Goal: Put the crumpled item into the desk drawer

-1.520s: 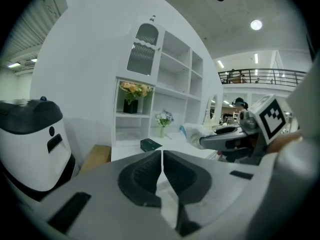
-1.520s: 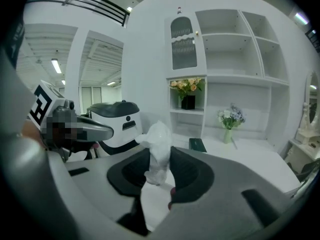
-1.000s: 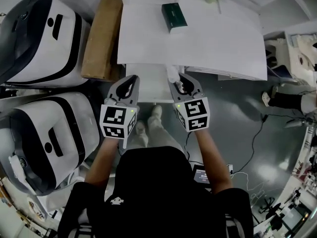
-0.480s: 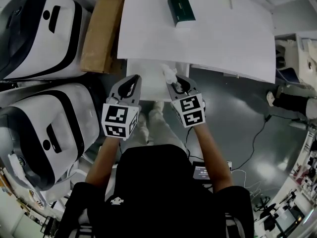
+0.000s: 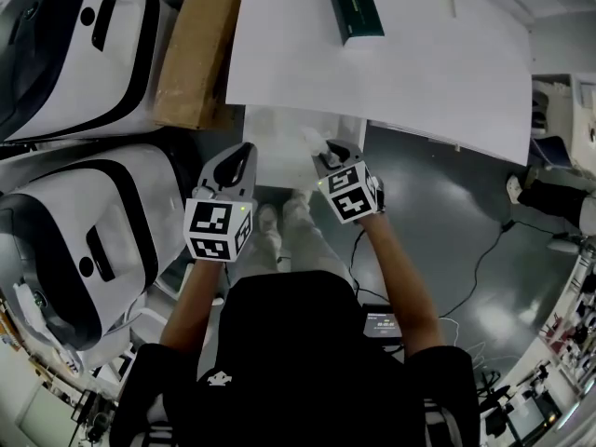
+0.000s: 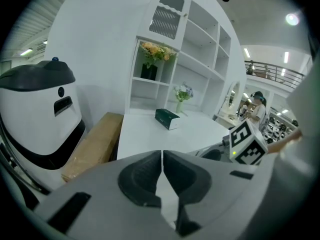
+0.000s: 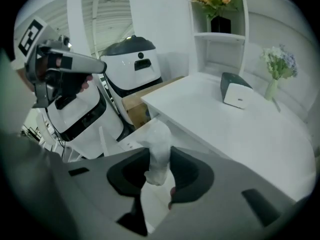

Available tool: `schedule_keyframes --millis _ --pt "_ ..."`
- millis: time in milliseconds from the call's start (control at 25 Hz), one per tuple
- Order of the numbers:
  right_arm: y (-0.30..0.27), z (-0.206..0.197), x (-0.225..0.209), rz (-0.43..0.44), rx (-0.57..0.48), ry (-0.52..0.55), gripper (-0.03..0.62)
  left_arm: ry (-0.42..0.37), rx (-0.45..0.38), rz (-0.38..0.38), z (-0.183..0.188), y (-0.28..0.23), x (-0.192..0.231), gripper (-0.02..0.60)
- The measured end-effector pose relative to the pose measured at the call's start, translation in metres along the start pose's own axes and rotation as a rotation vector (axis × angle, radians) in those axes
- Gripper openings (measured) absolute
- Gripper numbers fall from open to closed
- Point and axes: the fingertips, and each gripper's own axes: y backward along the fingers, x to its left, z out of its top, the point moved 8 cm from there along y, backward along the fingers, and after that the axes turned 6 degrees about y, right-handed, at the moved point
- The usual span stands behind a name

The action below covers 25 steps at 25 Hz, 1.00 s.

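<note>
The crumpled white item (image 5: 317, 142) sticks up from my right gripper (image 5: 329, 154), whose jaws are shut on it. In the right gripper view the crumpled item (image 7: 159, 143) is pinched between the dark pads of the right gripper (image 7: 160, 156). It hangs over the open white drawer (image 5: 279, 152) under the desk's front edge; the drawer (image 7: 131, 134) lies just below the jaws. My left gripper (image 5: 244, 152) hovers at the drawer's left side. In its own view the left gripper (image 6: 162, 158) is shut with nothing in it.
A dark green box (image 5: 357, 12) lies on the white desk (image 5: 419, 73). A cardboard box (image 5: 191, 49) stands left of the desk, beside two large white machines (image 5: 74, 54) (image 5: 84, 240). Cables (image 5: 484, 250) run over the grey floor at the right.
The head view has swung, so the desk sits higher and further right. The right gripper has drifted slightly left with the crumpled item still in it. The left gripper stays shut.
</note>
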Motion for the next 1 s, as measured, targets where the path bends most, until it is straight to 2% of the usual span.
schedule_keyframes --millis 360,600,1000 --pt "-0.043 -0.012 -0.002 0.057 0.161 0.126 0.098 0.006 0.017 0.005 -0.013 -0.008 0.003 0.014" --pt "-0.071 -0.028 -0.003 0.014 0.213 0.213 0.1 -0.007 0.044 -0.007 -0.019 -0.013 0.001 0.014" --pt "-0.11 -0.053 -0.001 0.026 0.32 0.319 0.103 0.003 0.086 -0.017 -0.034 -0.019 0.001 0.014"
